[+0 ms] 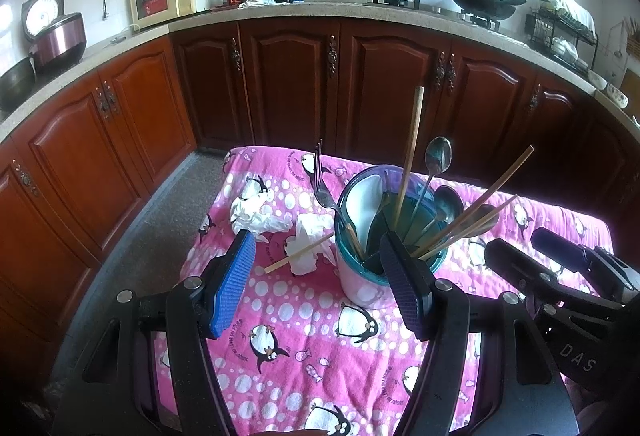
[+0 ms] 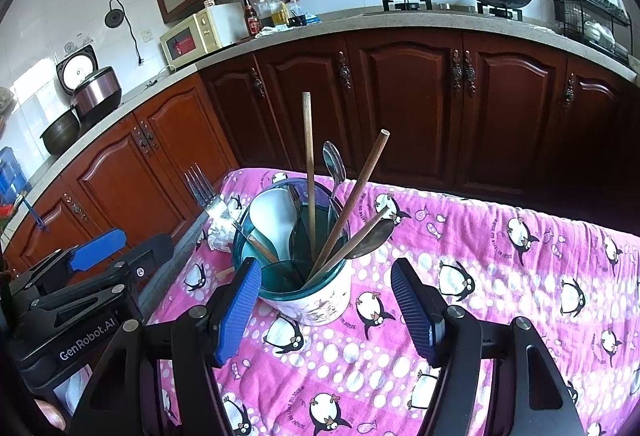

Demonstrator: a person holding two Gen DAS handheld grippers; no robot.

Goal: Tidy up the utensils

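Observation:
A white utensil holder (image 1: 356,286) with a teal rim stands on a pink penguin cloth (image 1: 304,320). It holds several chopsticks (image 1: 412,139), metal spoons (image 1: 438,155), a fork (image 1: 320,183) and a white rice paddle (image 1: 366,203). One loose chopstick (image 1: 298,256) lies on the cloth left of the holder, across a crumpled tissue. My left gripper (image 1: 318,240) is open just in front of the holder, holding nothing. In the right wrist view the holder (image 2: 320,304) sits a little beyond my open, empty right gripper (image 2: 326,268). The left gripper (image 2: 128,248) shows at the left there.
Two crumpled white tissues (image 1: 256,211) lie on the cloth to the holder's left. The cloth-covered table ends at the left over a grey floor (image 1: 160,236). Dark wooden cabinets (image 1: 288,75) stand behind, under a counter with a microwave, bottles and pots.

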